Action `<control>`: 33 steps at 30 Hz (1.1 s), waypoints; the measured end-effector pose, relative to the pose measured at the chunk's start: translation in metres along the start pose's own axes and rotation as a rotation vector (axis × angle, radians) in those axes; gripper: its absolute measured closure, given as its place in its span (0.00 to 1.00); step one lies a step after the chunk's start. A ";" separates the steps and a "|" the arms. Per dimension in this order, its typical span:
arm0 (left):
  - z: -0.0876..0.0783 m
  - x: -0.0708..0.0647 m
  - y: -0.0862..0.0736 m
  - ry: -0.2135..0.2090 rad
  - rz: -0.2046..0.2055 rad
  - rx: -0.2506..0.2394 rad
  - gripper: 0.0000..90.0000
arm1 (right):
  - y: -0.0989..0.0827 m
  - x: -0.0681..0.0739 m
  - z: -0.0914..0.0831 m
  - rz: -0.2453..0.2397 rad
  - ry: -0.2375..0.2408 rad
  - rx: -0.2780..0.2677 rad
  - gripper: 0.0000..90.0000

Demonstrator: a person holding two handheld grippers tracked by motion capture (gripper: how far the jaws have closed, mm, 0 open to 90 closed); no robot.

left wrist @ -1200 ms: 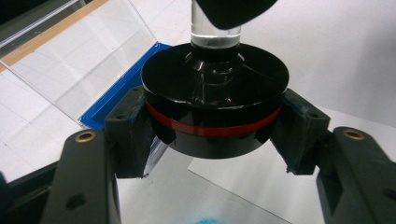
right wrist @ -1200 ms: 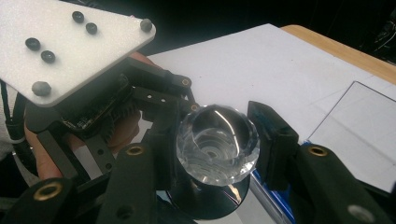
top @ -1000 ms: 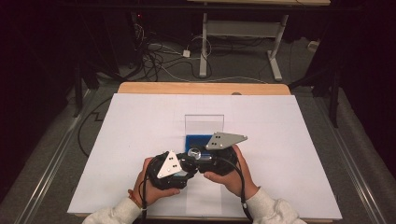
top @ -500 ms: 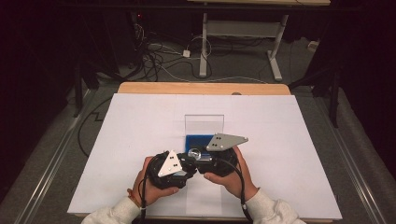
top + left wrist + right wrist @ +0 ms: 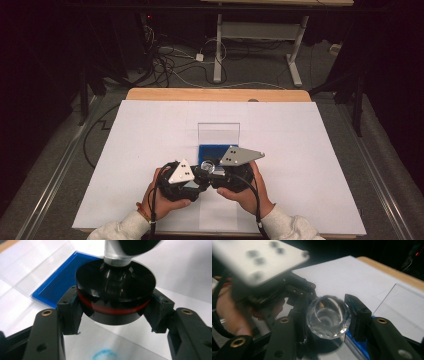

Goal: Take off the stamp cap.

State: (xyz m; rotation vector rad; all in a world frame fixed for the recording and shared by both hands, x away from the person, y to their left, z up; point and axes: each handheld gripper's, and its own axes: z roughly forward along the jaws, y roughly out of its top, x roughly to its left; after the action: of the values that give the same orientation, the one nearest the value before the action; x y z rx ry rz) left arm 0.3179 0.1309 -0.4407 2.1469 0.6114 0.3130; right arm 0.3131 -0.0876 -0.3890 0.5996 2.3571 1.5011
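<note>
Pinching the black base [image 5: 115, 293] with my left gripper [image 5: 113, 315] and its clear glass top [image 5: 328, 316] with my right gripper [image 5: 327, 315], I must next twist them apart.

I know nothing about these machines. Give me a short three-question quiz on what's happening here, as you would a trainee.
1. True or false: the left tongs are shut on the black disc with a red band.
2. What do the right tongs grip?
A. a blue pad
B. a clear faceted glass piece
C. a cable
3. What colour is the flat pad lying on the white table cover?

Key:
1. True
2. B, the clear faceted glass piece
3. Blue
</note>
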 end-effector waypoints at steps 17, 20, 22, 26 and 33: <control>-0.033 0.022 -0.015 0.121 0.051 -0.001 0.41 | -0.001 -0.028 -0.031 0.005 -0.073 0.003 0.64; -0.038 0.027 -0.019 0.145 0.039 0.006 0.41 | -0.004 -0.035 -0.034 0.018 -0.094 0.009 0.64; -0.042 0.030 -0.022 0.146 0.038 0.001 0.41 | -0.006 -0.038 -0.035 0.016 -0.098 0.016 0.64; -0.050 0.032 -0.030 0.157 0.047 0.007 0.41 | -0.008 -0.040 -0.037 0.015 -0.114 0.025 0.64; -0.066 0.026 -0.050 0.170 0.043 0.017 0.41 | -0.008 -0.045 -0.038 0.012 -0.139 0.027 0.64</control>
State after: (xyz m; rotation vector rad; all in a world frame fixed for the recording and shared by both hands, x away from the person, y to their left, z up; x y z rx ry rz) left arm 0.2967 0.2146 -0.4408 2.1664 0.6668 0.5194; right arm 0.3343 -0.1425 -0.3803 0.7024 2.2757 1.3874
